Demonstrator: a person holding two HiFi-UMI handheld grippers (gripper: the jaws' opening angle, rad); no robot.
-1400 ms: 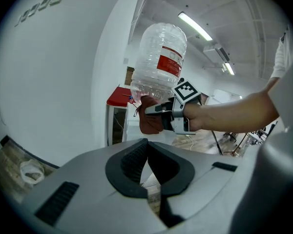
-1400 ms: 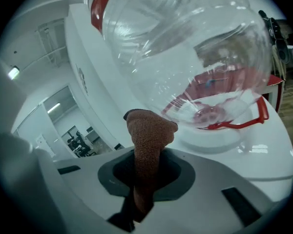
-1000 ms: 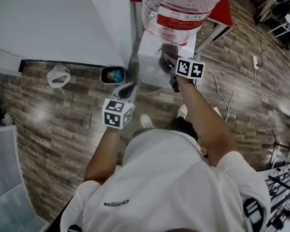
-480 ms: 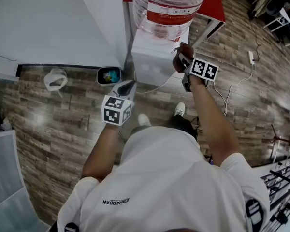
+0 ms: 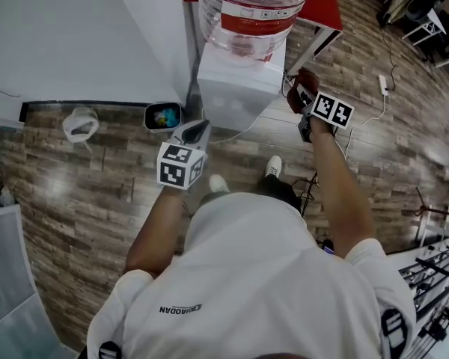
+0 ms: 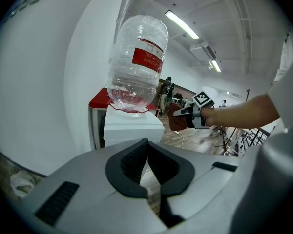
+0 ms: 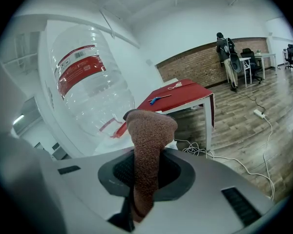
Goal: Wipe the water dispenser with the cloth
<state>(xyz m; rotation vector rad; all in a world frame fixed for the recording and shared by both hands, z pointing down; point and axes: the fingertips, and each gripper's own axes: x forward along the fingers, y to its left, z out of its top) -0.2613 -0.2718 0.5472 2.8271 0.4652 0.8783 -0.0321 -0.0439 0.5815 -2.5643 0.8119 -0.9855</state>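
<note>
Close beside dispenser point(image 5: 236, 88), cloth point(image 7: 149, 130) in right claw point(image 7: 145, 172).

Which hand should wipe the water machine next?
Right. The right claw is shut on the cloth beside the water dispenser; the left claw is shut and empty.

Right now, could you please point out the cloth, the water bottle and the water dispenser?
cloth point(image 7: 149, 133): right gripper view, upper fold.
water bottle point(image 5: 256, 22): head view, red label.
water dispenser point(image 5: 234, 94): head view, white body.
</note>
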